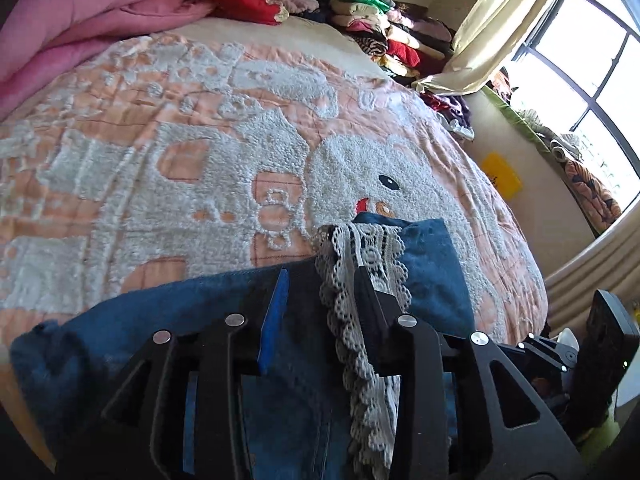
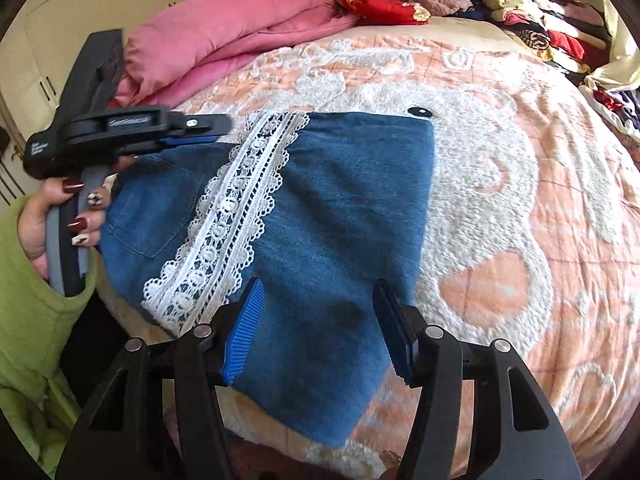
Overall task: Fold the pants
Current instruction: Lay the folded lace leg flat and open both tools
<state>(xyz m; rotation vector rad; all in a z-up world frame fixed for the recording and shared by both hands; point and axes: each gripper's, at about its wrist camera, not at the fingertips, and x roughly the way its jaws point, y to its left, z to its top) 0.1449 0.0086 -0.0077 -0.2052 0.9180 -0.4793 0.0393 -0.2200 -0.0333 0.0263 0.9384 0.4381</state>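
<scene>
The pants [image 2: 344, 208] are blue denim with a white lace stripe [image 2: 236, 208] patterned in scallops and small circles. The bed blanket [image 2: 520, 184] is peach with fluffy white cartoon shapes. A pink quilt [image 2: 224, 36] lies behind; the person's sleeve [image 2: 36, 320] is green.

Pants [image 2: 332, 208] on blanketed bed [image 2: 520, 184]

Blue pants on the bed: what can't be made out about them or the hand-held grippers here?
- Blue pants: the near end is cut off by the bottom edge in the left wrist view and covered by the left hand-held gripper.
- Lace trim: its lower end is hidden behind the right hand-held gripper in the right wrist view.
- Clothes pile: single garments are too small to tell apart.
</scene>
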